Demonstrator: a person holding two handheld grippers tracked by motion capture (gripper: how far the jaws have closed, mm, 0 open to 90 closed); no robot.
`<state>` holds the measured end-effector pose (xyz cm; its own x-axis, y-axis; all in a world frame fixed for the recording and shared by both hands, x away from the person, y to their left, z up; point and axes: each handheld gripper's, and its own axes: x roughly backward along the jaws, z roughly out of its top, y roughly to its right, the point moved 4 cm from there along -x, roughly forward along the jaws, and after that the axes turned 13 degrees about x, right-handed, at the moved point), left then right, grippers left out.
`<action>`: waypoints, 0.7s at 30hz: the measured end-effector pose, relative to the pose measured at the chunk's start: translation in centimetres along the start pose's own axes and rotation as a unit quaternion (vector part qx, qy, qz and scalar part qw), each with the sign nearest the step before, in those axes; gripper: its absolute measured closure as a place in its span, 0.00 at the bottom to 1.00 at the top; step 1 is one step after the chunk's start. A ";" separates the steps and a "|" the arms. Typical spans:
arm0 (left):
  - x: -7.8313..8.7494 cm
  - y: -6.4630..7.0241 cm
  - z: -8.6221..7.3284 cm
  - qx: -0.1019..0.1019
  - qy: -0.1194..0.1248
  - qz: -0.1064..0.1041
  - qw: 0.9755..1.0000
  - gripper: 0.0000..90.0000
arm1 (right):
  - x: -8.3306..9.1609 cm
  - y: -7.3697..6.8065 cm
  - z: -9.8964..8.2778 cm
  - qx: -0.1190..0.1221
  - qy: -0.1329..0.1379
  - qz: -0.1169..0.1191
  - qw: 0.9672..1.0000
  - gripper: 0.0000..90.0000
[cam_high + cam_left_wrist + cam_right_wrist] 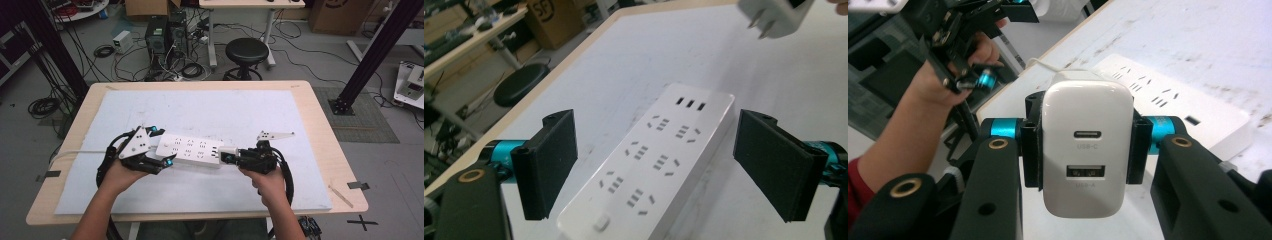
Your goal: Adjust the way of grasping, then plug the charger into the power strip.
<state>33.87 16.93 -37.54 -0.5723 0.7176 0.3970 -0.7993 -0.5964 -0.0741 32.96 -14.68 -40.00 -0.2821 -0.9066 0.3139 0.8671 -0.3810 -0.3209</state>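
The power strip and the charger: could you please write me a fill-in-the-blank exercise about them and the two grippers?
1. The right gripper is shut on a white ____ with two USB ports.
2. The jaws of the left gripper stand ____, one on each side of the power strip without touching it.
3. The power strip lies on the ____ mat that covers the table.

Missing words: charger; open; white

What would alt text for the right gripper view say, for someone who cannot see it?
A white plastic USB charger block, with USB-C and USB-A ports facing the camera, is clamped between the black jaws of the right hand-held gripper. Behind it, a white multi-socket power strip lies on the pale table mat.
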 end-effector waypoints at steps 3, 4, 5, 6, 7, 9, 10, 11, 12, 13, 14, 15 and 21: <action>0.8 -1.1 -0.4 0.015 -0.001 0.012 1.000 0.20 | 0.1 0.2 0.0 0.008 -0.003 -0.007 1.000 0.70; 1.1 -1.3 -0.5 0.017 -0.002 0.017 1.000 0.20 | 0.1 0.3 0.1 0.009 -0.004 -0.007 1.000 0.70; 1.3 -1.5 -0.6 0.019 -0.002 0.020 1.000 0.20 | 0.1 0.3 0.1 0.011 -0.003 -0.009 1.000 0.70; 1.5 -1.6 -0.7 0.023 -0.001 0.022 0.999 0.20 | 0.1 0.4 0.1 0.014 -0.002 -0.012 1.000 0.70; 1.6 -1.8 -0.8 0.024 -0.002 0.024 0.999 0.20 | 0.1 0.5 0.2 0.018 -0.004 -0.010 1.000 0.70; 1.8 -2.2 -0.9 0.029 -0.002 0.030 0.999 0.20 | 0.1 0.5 0.3 0.020 0.000 -0.011 1.000 0.70; 2.0 -2.4 -1.0 0.032 -0.005 0.034 0.999 0.20 | -0.2 0.7 0.5 0.032 0.001 -0.015 0.999 0.70; 2.1 -2.5 -1.0 0.035 -0.004 0.037 0.999 0.20 | -0.3 0.7 0.6 0.038 -0.003 -0.019 0.999 0.70; 2.2 -2.7 -1.1 0.037 -0.004 0.041 0.998 0.20 | -0.5 0.8 0.8 0.048 -0.002 -0.020 0.999 0.70; 2.3 -2.8 -1.2 0.039 -0.004 0.044 0.998 0.20 | -0.7 0.8 0.9 0.057 -0.002 -0.022 0.998 0.70; 2.4 -2.9 -1.3 0.041 -0.004 0.045 0.998 0.20 | -0.8 0.8 1.1 0.069 -0.002 -0.024 0.997 0.70; 2.6 -3.1 -1.5 0.043 -0.006 0.049 0.998 0.20 | -1.1 0.9 1.2 0.081 -0.002 -0.030 0.996 0.70; 3.5 -3.5 -2.4 0.052 -0.014 0.060 0.997 0.20 | -2.4 1.2 2.0 0.167 -0.007 -0.065 0.984 0.70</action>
<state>34.18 22.41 -38.10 -0.6559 0.6290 0.4173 -0.7008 -0.7128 -0.0273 35.56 -12.61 -39.32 -0.3955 -0.8508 0.3460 0.9113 -0.4104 0.0325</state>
